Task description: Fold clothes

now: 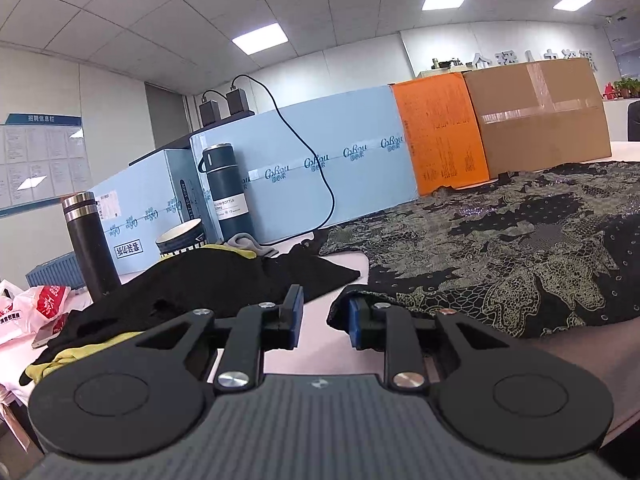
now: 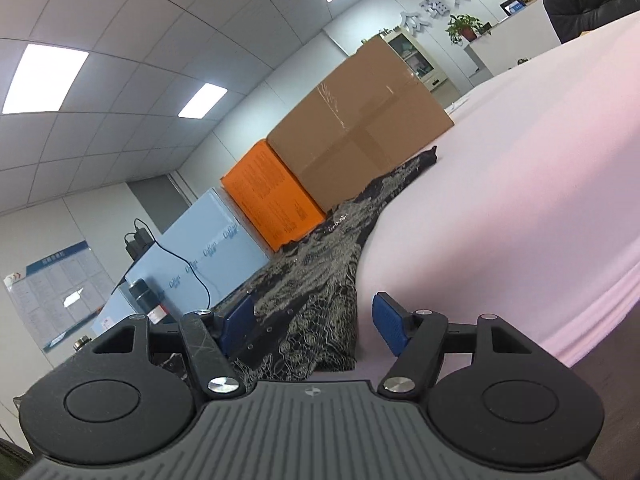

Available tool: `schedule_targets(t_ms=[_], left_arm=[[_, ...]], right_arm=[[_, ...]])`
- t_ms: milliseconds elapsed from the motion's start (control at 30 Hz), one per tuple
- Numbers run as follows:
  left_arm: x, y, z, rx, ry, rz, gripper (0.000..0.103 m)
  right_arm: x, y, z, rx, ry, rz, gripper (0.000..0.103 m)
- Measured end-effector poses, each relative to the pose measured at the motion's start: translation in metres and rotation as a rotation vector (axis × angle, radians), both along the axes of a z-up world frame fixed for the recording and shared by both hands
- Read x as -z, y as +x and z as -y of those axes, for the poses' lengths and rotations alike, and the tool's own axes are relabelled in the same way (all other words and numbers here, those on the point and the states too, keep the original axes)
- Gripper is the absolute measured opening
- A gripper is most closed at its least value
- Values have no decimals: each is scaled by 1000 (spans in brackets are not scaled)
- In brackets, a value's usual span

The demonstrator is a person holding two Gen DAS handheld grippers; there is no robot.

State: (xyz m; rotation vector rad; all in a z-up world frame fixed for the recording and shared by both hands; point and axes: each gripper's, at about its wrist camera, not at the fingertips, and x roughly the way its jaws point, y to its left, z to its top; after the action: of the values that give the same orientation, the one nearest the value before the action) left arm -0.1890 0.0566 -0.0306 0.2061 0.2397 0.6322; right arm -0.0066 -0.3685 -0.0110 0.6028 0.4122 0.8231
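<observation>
Black lace, patterned in pale gold, makes up the garment (image 1: 500, 248) I am working on; it lies spread over the pink-white table (image 2: 520, 200), running from the near edge back to the cartons at the far side. Through the left wrist view, my left gripper (image 1: 323, 318) sits at the garment's near left corner. Its jaws stand apart with a clear gap of bare table between the blue pads (image 1: 297, 312); the right-hand pad touches or is draped by a dark fold of the lace edge, while the left-hand pad is free, so nothing is pinched. Through the right wrist view, my right gripper (image 2: 316, 324) has its jaws spread wide around the garment's near right hem. The cloth lies between them, bunched against the left-hand pad and well clear of the right-hand one, so I read it as released, not clamped.

Left of the garment a separate black cloth with yellow trim (image 1: 208, 284) lies in a heap. Behind it stand a dark thermos (image 1: 90, 240), a navy vacuum bottle (image 1: 226, 192) and a bowl (image 1: 182, 238). A pale blue carton (image 1: 320, 168), an orange box (image 1: 438, 136) and a brown cardboard box (image 1: 540, 116) line the far edge.
</observation>
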Motion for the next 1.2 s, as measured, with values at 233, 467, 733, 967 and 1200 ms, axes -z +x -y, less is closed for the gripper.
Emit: schedule_targets(t_ms=[233, 467, 733, 967, 1200], left_arm=[[1, 0, 3, 0, 4, 9, 33], [-11, 0, 0, 0, 35, 28, 32], [-28, -2, 1, -5, 93, 34, 32], [-16, -22, 0, 19, 84, -62, 73], [6, -59, 18, 176, 155, -162, 83]], right_arm=[[16, 13, -18, -88, 26, -61, 4], [-2, 28, -5, -157, 311, -43, 4], [-19, 32, 0, -147, 326, -22, 4], [-2, 24, 26, 63, 249, -95, 16], [5, 18, 38, 200, 211, -83, 43]])
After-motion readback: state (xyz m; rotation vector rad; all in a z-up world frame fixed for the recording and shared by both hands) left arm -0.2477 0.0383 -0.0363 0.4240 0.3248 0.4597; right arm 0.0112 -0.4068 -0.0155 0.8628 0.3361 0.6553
